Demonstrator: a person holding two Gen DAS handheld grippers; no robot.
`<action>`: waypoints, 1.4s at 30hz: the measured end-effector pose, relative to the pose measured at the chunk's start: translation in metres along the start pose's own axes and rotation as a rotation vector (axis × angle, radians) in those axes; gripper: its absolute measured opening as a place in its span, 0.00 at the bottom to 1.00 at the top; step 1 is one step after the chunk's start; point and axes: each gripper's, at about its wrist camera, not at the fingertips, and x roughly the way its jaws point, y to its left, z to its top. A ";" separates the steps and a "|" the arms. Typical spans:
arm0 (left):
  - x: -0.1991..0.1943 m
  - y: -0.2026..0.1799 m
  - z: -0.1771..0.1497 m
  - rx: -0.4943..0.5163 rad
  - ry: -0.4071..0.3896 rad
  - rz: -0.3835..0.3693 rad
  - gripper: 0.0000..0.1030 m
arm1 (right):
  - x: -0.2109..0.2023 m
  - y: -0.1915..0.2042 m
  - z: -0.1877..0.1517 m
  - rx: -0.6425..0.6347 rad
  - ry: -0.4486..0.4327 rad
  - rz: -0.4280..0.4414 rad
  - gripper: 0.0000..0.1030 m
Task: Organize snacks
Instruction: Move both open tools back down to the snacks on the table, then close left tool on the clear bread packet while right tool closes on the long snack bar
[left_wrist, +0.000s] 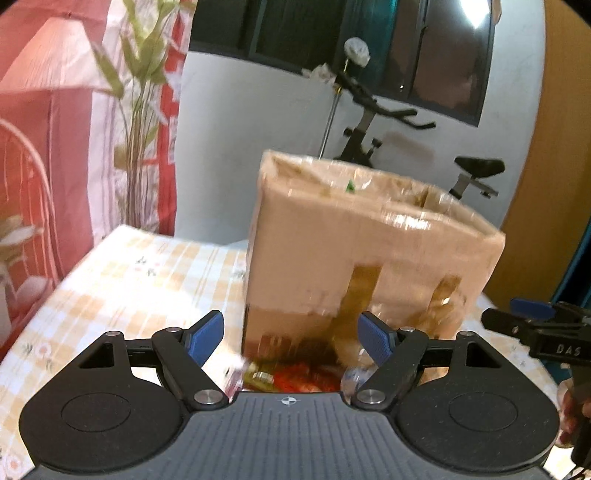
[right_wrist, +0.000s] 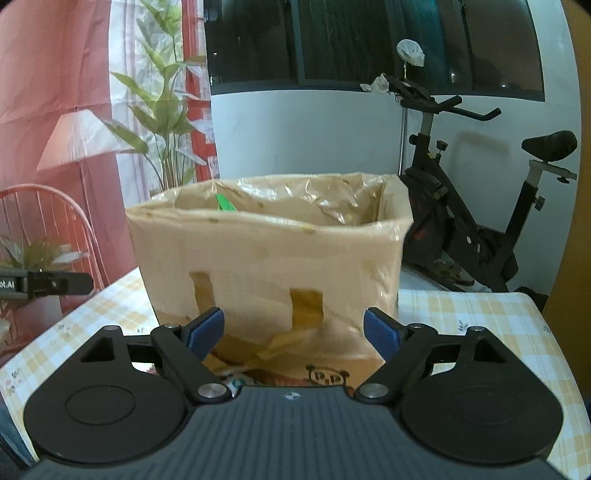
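On a worktop (right_wrist: 480, 314) under a yellow-checked cloth, two hand-held grippers close in on a tall, tape-patched cardboard box (right_wrist: 273, 258), the likely home for the snacks. At the left, the left gripper (left_wrist: 291, 339) hangs released, its blue pads (left_wrist: 207, 334) spread and nothing between them; just past its fingertips, at the foot of the box, lies a blurred heap of snack packets (left_wrist: 291, 378), red and yellow wrappers with something clear and crinkled beside them. The right gripper (right_wrist: 295, 332) faces the box's front wall with its jaws likewise apart and empty, the box well beyond its pads, and only a scrap of packet (right_wrist: 232, 382) showing below its left finger. A loose plastic liner (right_wrist: 295, 197) sags inside the box's open top, with a green scrap (right_wrist: 224, 203) poking out near the rim. The risks look plain: the packets sit so tight against the box that a careless reach could shove the light carton along the cloth or tip it; slick, overlapping wrappers could slip from the pads or come up two at a time; and a packet dropped over the high rim might snag on the crumpled liner. With both tools working the same small patch, the grippers could also knock together.
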 end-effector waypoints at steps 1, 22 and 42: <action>0.001 0.001 -0.004 0.002 0.008 0.007 0.79 | 0.000 -0.001 -0.003 0.002 0.005 0.000 0.83; 0.036 -0.041 -0.079 0.046 0.292 -0.140 0.80 | 0.005 -0.011 -0.078 0.044 0.196 -0.021 0.83; 0.045 -0.047 -0.091 0.084 0.311 -0.099 0.71 | 0.033 -0.028 -0.093 0.081 0.210 0.013 0.57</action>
